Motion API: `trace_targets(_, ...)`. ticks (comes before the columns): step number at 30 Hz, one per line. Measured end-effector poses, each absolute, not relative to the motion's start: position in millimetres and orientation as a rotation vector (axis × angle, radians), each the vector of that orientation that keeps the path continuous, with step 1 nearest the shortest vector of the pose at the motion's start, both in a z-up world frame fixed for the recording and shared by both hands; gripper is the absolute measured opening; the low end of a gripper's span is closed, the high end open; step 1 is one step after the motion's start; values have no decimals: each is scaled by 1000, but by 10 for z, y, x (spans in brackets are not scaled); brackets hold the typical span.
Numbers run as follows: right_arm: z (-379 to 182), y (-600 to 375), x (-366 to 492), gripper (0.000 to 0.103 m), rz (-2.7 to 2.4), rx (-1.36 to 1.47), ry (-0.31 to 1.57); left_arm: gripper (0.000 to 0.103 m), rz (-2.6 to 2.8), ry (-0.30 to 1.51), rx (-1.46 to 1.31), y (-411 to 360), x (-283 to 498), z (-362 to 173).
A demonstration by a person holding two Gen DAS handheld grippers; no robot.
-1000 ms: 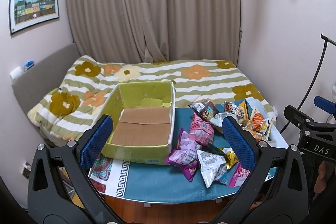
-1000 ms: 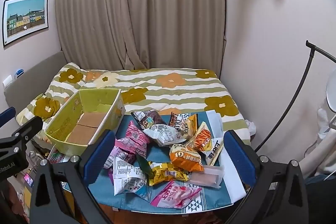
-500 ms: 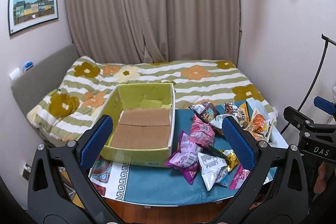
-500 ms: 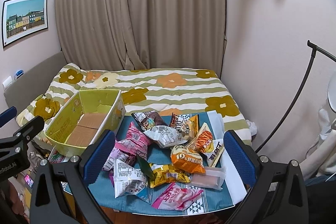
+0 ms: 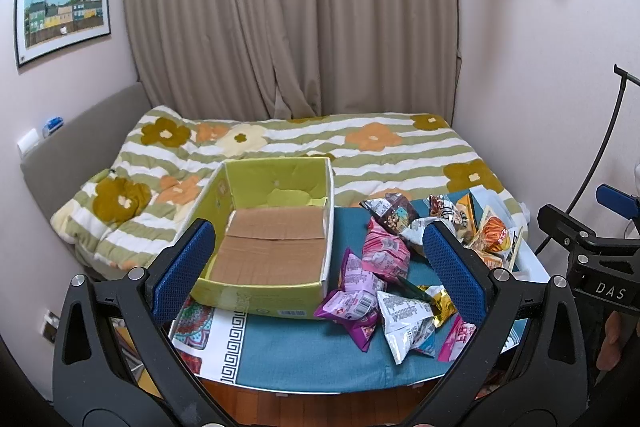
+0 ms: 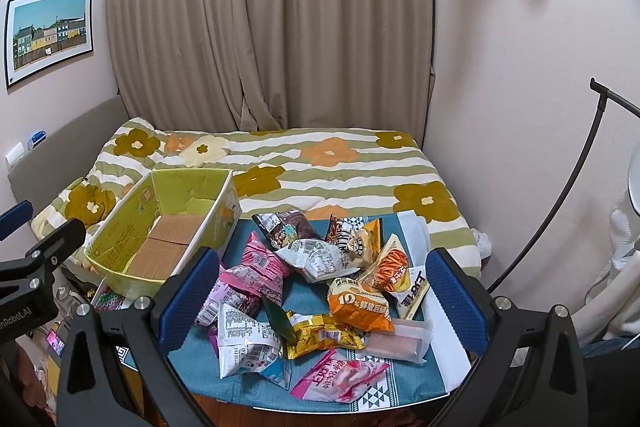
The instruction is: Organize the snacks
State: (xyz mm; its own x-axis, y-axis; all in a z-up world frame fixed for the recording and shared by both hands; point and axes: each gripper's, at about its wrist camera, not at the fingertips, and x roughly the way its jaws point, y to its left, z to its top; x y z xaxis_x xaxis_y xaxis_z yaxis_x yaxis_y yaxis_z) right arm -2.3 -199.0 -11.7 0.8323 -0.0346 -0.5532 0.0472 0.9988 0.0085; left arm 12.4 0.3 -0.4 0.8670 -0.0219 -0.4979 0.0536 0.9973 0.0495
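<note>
An empty yellow-green cardboard box [image 5: 276,227] [image 6: 160,239] stands on the left of a small table with a blue cloth [image 5: 304,343] [image 6: 256,387]. A pile of snack bags lies to its right: pink bags [image 5: 384,255] [image 6: 256,271], a white bag [image 6: 244,343], an orange bag [image 6: 358,305], a gold bag [image 6: 320,335], a brown bag [image 6: 286,227]. My left gripper [image 5: 318,271] is open and empty, held back above the table's near edge. My right gripper [image 6: 320,301] is open and empty, in front of the pile.
A bed with a striped flower quilt [image 5: 360,147] lies right behind the table. Curtains [image 5: 288,19] hang behind it. A black stand pole [image 6: 560,195] leans at the right wall. The right gripper's body shows at the left wrist view's right edge [image 5: 592,259].
Both grippers have drifted slightly back and up from the table; the scene sits a little lower in view. Nothing was grasped or moved.
</note>
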Motion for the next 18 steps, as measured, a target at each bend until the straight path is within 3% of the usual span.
trace_targets(18,-114,-1993,-7,103,-43,22,589,103,-40,521,63,-3,131,-16)
